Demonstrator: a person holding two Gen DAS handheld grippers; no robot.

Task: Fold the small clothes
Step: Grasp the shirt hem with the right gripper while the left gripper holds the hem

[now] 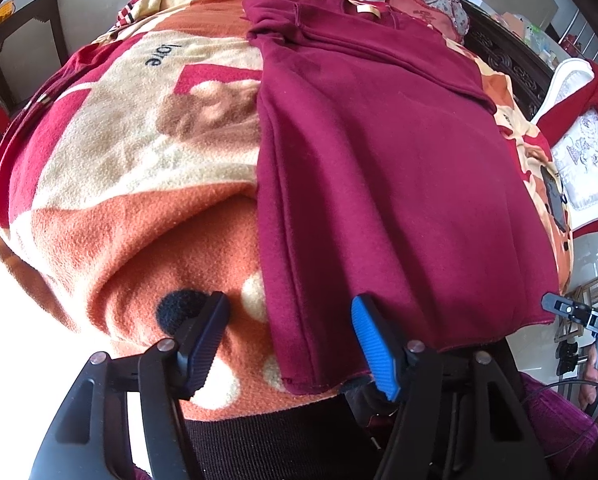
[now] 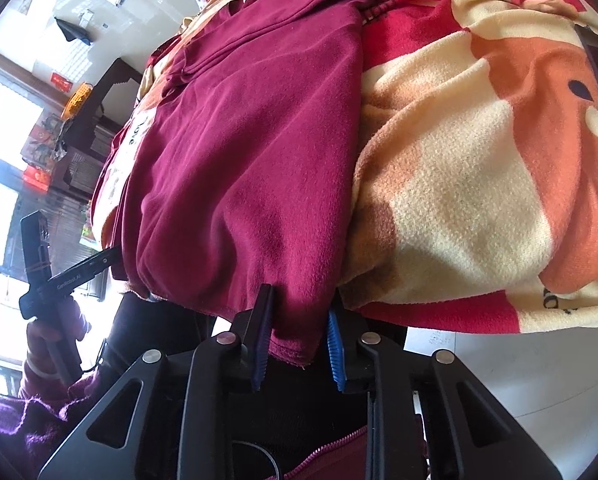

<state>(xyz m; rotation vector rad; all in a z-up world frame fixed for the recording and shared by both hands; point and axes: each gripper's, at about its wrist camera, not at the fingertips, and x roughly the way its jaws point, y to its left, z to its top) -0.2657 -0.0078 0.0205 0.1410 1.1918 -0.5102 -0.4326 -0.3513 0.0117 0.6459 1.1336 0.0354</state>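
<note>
A maroon fleece garment (image 1: 379, 168) lies flat on a patterned blanket, its collar label at the far end and its hem at the near edge. My left gripper (image 1: 291, 344) is open and straddles the garment's near left corner. Its dark finger rests on the blanket and its blue pad (image 1: 373, 348) stands at the hem. In the right wrist view the same garment (image 2: 251, 140) runs away from me. My right gripper (image 2: 297, 340) is shut on the hem's near right corner, with cloth bunched between its pads. Each gripper also shows at the edge of the other's view.
The orange, cream and red fleece blanket (image 1: 131, 208) covers the raised surface and drops off at the near edge. A dark phone (image 1: 553, 200) lies on the blanket at the right. A white upholstered chair (image 1: 579, 152) stands beyond it. Pillows sit at the far end.
</note>
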